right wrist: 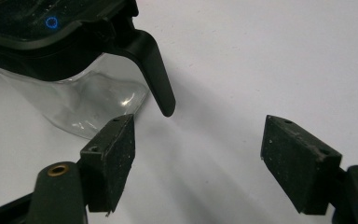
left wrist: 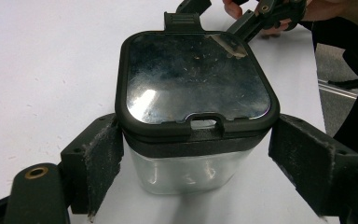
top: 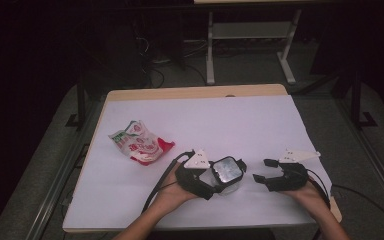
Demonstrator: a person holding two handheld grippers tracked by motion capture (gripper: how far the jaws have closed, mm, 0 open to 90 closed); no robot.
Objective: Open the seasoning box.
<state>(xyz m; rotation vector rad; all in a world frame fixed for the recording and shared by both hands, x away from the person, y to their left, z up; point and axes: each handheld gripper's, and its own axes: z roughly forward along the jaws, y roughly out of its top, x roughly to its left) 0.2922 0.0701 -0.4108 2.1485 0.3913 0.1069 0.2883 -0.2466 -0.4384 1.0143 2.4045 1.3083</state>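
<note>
Straddling the clear plastic black-lidded container near the tabletop's front edge, left gripper spread wide without pressing; right gripper level, wide, empty.

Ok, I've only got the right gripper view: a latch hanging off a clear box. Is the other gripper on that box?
Observer: The left gripper has its fingers on either side of the box, at the lid's rim. I can't tell if they press.
Operator: Is the lid seated?
Observer: Yes, the black lid lies flat on the box.
Operator: Anything else on the table?
Observer: A crumpled red and white snack bag lies on the table, off to the left and apart from the box.
</note>
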